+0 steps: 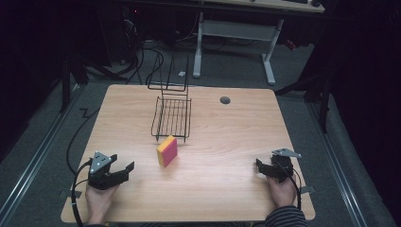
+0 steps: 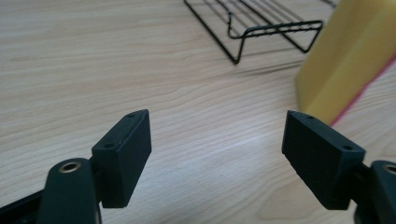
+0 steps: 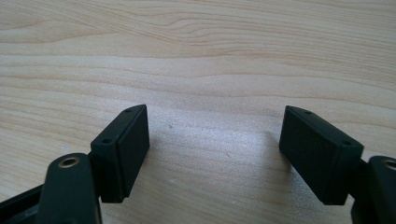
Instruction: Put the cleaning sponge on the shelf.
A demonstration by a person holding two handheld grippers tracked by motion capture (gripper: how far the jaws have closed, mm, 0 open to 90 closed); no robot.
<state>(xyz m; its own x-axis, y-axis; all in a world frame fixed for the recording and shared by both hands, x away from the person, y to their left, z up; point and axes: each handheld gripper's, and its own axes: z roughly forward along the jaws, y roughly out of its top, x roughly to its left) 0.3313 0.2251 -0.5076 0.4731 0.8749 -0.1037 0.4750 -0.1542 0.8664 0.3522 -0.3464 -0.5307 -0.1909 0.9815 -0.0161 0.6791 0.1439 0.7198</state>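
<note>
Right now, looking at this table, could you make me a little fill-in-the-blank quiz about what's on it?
1. The yellow and pink sponge stands on its edge just in front of the black wire ____.
2. The left gripper has its jaws ____, with nothing between them.
3. The right gripper points across bare ____ tabletop.
4. The grey round hole lies to the ____ of the rack in the high view.

Missing words: rack; open; wooden; right

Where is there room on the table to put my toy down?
Bare wood lies between the sponge and the right tongs, and left of the rack. It is tight where sponge and rack nearly meet.
</note>
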